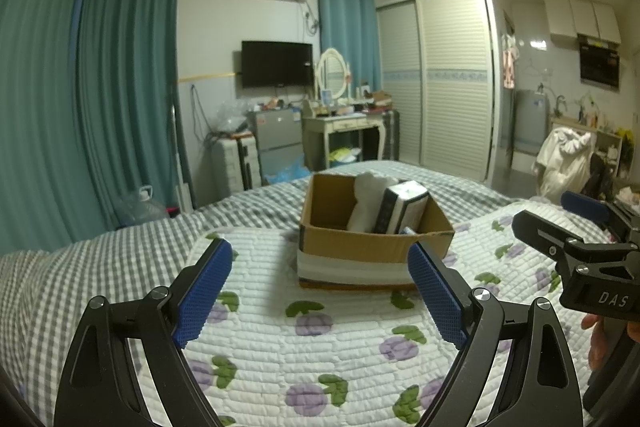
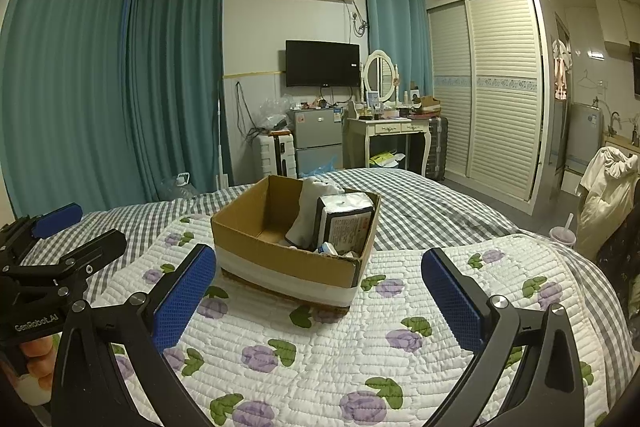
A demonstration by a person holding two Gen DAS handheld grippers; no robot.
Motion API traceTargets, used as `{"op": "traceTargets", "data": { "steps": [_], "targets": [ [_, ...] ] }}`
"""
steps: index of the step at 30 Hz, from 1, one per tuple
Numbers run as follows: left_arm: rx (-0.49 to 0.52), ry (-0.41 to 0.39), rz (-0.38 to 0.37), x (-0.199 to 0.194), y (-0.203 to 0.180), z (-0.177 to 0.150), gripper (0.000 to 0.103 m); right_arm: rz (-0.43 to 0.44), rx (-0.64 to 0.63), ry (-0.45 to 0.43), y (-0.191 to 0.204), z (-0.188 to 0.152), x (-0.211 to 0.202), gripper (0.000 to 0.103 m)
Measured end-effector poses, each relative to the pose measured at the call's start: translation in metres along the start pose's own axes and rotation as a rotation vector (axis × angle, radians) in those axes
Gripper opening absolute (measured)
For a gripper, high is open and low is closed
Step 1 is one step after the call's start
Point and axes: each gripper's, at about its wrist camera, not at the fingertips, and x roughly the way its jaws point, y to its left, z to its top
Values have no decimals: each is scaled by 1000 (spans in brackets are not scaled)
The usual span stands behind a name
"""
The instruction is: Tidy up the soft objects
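Note:
An open cardboard box (image 1: 360,247) (image 2: 280,263) stands on the flowered quilt (image 1: 320,347) (image 2: 320,347). Inside it lean a white soft item (image 1: 368,203) (image 2: 312,211) and a wrapped tissue pack (image 1: 404,207) (image 2: 344,223). My left gripper (image 1: 320,291) is open and empty, just short of the box. It also shows at the left edge of the right wrist view (image 2: 68,239). My right gripper (image 2: 320,291) is open and empty, near the box's front. It shows at the right edge of the left wrist view (image 1: 576,227).
The quilt lies on a grey checked bed (image 1: 100,267) (image 2: 440,211). Beyond the bed are teal curtains (image 1: 100,107), a small fridge (image 2: 318,139), a dressing table (image 2: 392,131) and a slatted wardrobe (image 2: 492,87). White clothes hang on a chair (image 2: 608,195) at right.

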Motion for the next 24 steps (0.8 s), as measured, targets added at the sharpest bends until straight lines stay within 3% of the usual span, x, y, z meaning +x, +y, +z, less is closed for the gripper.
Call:
{"op": "traceTargets", "data": {
  "steps": [24],
  "targets": [
    [3,4,4,-1,-3,1,91,1,11,16,7,-3,2,103]
  ]
}}
